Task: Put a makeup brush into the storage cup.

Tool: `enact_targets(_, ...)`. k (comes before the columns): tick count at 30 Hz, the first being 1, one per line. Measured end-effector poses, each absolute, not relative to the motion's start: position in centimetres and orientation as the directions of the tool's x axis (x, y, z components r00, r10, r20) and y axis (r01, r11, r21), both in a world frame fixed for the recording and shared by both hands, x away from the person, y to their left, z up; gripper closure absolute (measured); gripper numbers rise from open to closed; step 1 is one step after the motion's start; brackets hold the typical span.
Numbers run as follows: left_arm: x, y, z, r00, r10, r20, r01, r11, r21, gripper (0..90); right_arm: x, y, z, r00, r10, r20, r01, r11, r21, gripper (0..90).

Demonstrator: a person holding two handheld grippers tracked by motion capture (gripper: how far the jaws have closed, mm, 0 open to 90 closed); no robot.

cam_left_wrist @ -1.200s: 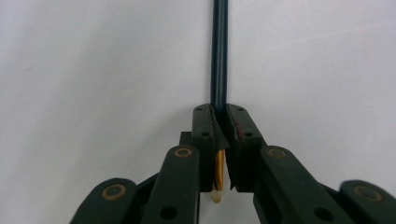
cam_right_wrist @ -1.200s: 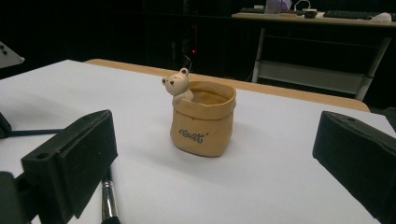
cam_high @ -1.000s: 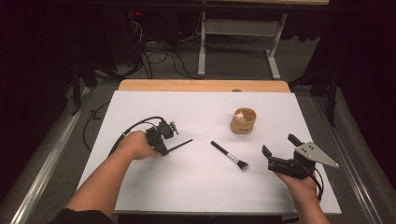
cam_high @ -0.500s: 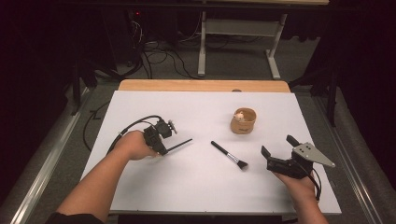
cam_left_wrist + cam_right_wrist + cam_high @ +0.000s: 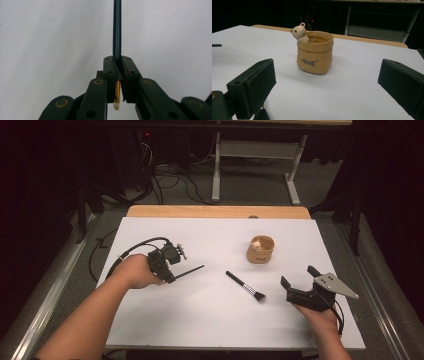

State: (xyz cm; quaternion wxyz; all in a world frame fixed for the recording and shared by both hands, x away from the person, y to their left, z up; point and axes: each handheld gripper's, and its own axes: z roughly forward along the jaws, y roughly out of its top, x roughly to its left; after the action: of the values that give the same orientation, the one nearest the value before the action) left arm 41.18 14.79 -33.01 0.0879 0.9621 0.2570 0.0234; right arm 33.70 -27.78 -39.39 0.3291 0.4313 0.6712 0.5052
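My left gripper (image 5: 171,276) is shut on a thin dark stick (image 5: 190,270) that points right, low over the white table (image 5: 200,320). In the left gripper view the stick (image 5: 117,30) runs straight up from the closed jaws, and its yellow end (image 5: 116,96) shows below them. A black makeup brush (image 5: 245,286) lies flat at the table's middle. A tan pouch-shaped cup with a small bear on its rim (image 5: 261,249) stands upright to the right. My right gripper (image 5: 297,275) is open near the front right, facing the cup (image 5: 315,56) with nothing between its fingers (image 5: 254,87).
A wooden board edge (image 5: 215,211) runs along the table's far side. Beyond it are a white metal frame (image 5: 255,150) and loose cables on the dark floor. The left gripper's cable (image 5: 137,245) loops on the table behind the hand.
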Motion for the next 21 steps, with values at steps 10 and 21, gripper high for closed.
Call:
enact_targets(10,40.5,13.4,-31.7,0.892,0.451,0.012,0.443,-0.881,0.165,82.9,33.8,-27.9,-39.5,-0.405,0.914,-0.008,0.260,0.123,0.958,2.9)
enact_targets(21,40.4,12.6,-32.0,0.908,0.420,0.011,0.413,-0.897,0.161,82.9,34.8,-28.0,-38.5,-0.389,0.920,-0.050,0.250,0.158,0.955,3.0)
